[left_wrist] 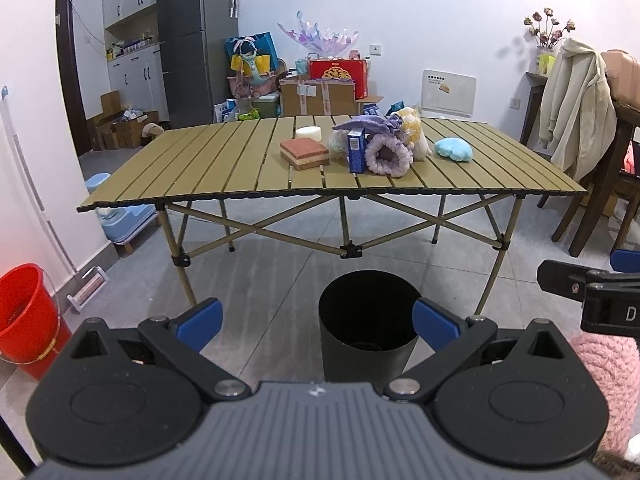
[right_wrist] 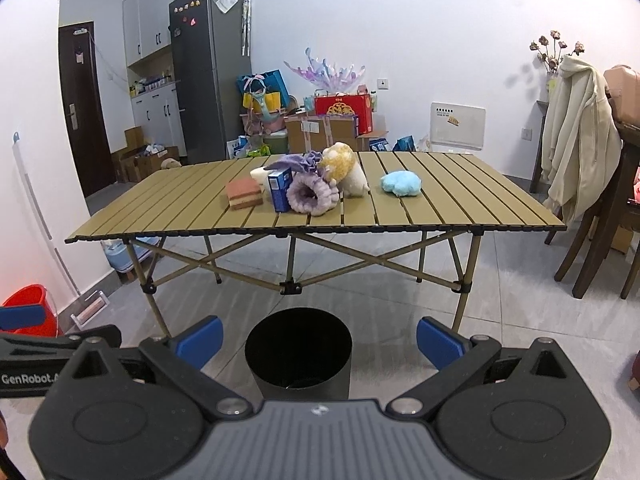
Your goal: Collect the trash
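left gripper (left_wrist: 318, 322) is hovering spread wide, empty | right gripper (right_wrist: 319, 342) is doing likewise — both over the floor | one black bin (right_wrist: 298, 354) is standing before one slatted table (right_wrist: 192, 216) | one blue carton (right_wrist: 280, 189) is sitting upright on it — beside one sponge (right_wrist: 243, 194)

Home, kitchen/dining corner. Grey fridge (right_wrist: 210, 72) with magnets beside white cabinets (right_wrist: 154, 28), dark entry door (right_wrist: 82, 108), tiled floor. Gift bags and cardboard boxes (right_wrist: 320, 130) stacked against back wall. Hoodie (right_wrist: 578, 128) draped over wooden dining chair (right_wrist: 600, 232), dried flowers (right_wrist: 554, 50), red bucket (left_wrist: 26, 316). Folding slatted camping table (right_wrist: 440, 200) mid-room.
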`<action>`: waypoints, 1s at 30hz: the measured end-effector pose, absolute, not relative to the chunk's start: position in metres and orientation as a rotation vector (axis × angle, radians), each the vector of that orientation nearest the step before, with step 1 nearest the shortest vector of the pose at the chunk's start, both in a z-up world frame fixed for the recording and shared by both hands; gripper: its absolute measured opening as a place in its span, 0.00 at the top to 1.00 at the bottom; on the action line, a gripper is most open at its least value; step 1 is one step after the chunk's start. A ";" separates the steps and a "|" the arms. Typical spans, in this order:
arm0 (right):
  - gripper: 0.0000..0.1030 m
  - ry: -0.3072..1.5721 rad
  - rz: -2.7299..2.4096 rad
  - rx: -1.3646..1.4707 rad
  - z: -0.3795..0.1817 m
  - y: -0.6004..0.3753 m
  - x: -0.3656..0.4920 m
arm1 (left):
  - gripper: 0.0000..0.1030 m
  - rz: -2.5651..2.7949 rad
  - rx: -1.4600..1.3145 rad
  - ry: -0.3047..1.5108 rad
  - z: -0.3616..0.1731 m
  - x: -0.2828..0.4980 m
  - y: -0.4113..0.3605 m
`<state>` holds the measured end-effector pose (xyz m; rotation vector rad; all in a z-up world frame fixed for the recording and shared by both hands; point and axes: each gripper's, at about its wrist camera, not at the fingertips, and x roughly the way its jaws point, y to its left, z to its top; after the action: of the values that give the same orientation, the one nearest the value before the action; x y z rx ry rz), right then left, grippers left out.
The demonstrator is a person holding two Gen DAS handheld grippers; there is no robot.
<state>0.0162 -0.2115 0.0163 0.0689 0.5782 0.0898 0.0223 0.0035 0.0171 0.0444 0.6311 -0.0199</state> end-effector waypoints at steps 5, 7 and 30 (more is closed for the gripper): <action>0.00 0.570 0.084 0.075 0.014 -0.215 0.027 | 0.00 -0.009 0.040 0.632 0.014 0.036 0.005; 0.00 0.570 0.079 0.081 0.013 -0.216 0.033 | 0.00 -0.010 0.033 0.633 0.013 0.043 0.006; 0.00 0.481 0.065 0.132 -0.003 -0.233 0.127 | 0.00 -0.030 0.001 0.603 0.005 0.136 0.004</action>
<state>0.1274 -0.2330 -0.0032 0.1318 0.4805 0.0649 0.1359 0.0036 0.0053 0.0007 0.6027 -0.0305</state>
